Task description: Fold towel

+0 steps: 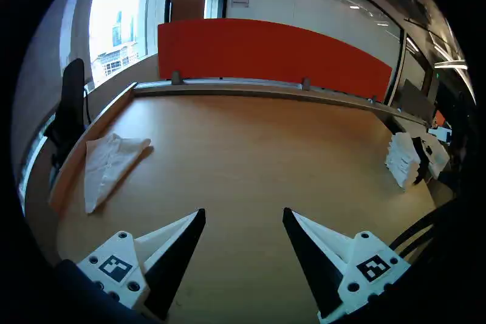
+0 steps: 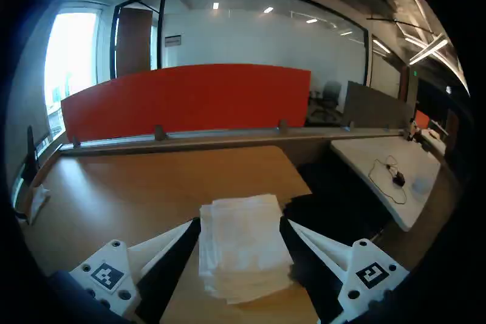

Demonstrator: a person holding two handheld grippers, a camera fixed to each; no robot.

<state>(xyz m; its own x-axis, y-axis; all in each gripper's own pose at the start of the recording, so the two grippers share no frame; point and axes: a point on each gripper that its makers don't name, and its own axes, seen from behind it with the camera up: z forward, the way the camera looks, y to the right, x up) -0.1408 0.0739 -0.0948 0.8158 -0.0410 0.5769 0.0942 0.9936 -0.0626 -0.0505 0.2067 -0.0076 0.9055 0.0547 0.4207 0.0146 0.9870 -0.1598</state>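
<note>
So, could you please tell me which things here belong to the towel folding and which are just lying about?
For the job:
loose towel
stack of folded towels
wooden desk

Just lying about:
charger cable
office chair
red divider

Wooden desk [image 1: 255, 154], orange divider [image 1: 273, 50] behind, bright window [image 1: 118, 26] left, ceiling lights [image 2: 267, 10].

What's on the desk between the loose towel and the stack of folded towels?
Nothing: in the left gripper view, bare desk separates the loose towel from the folded stack.
</note>
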